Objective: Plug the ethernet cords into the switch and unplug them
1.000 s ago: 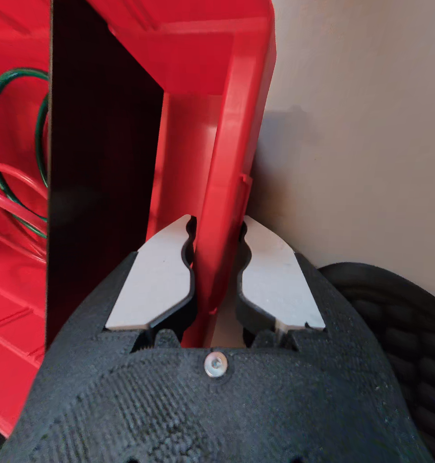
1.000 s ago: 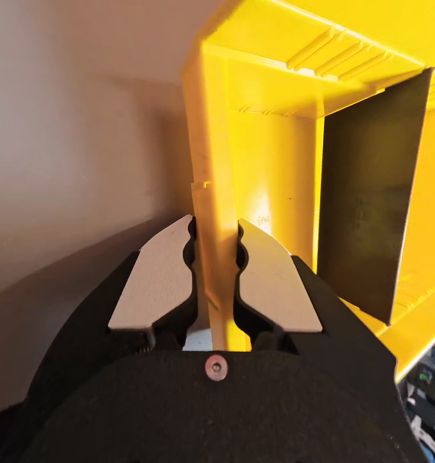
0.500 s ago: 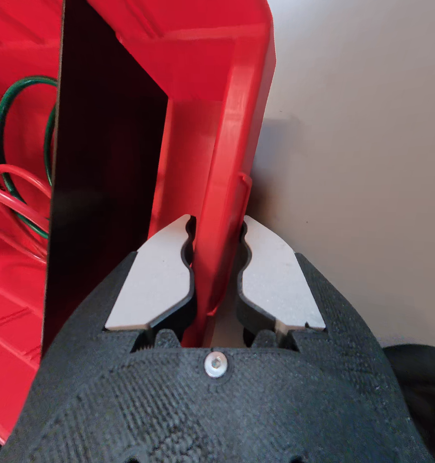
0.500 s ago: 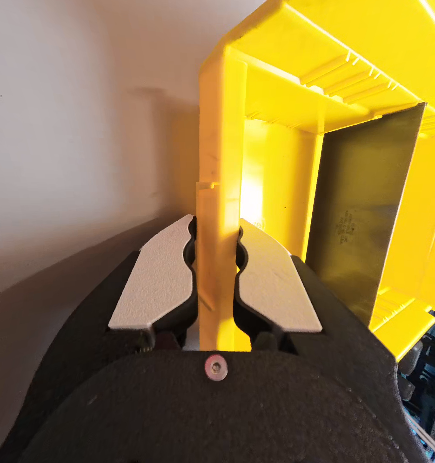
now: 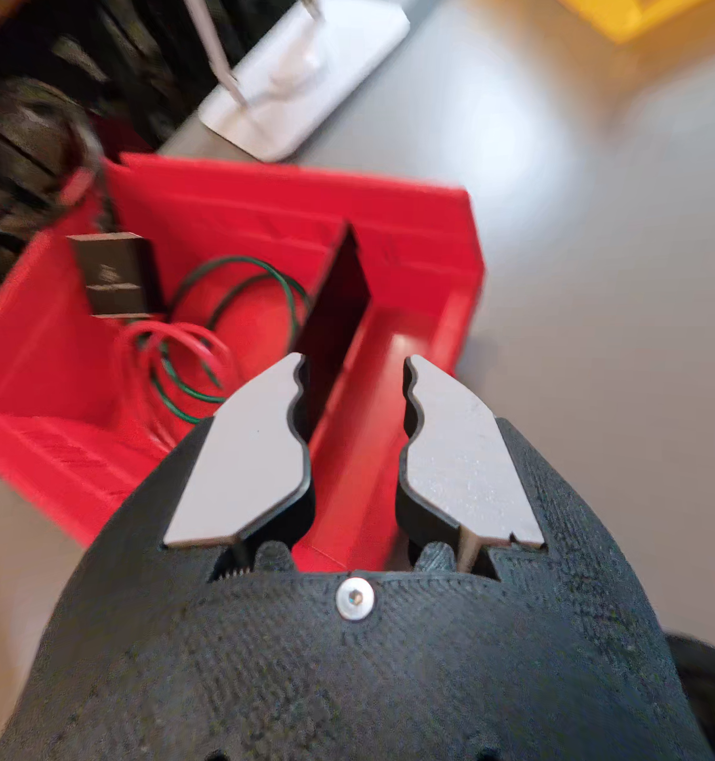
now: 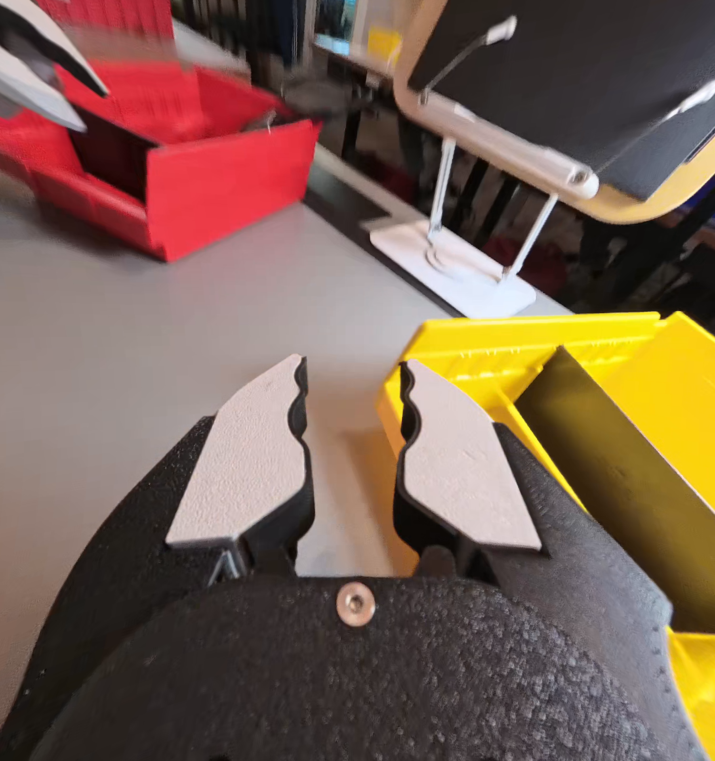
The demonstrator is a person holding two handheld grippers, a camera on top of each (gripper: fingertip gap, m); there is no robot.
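With both tools gaping and empty, the left tool (image 5: 353, 362) hangs over the red bin (image 5: 265, 214), so it's nearer: green and red cords (image 5: 183, 350) coil forward-left by a dark box (image 5: 115, 280). The right tool (image 6: 353, 366) flanks the yellow bin (image 6: 512, 329) on a grey worktop (image 6: 183, 329).
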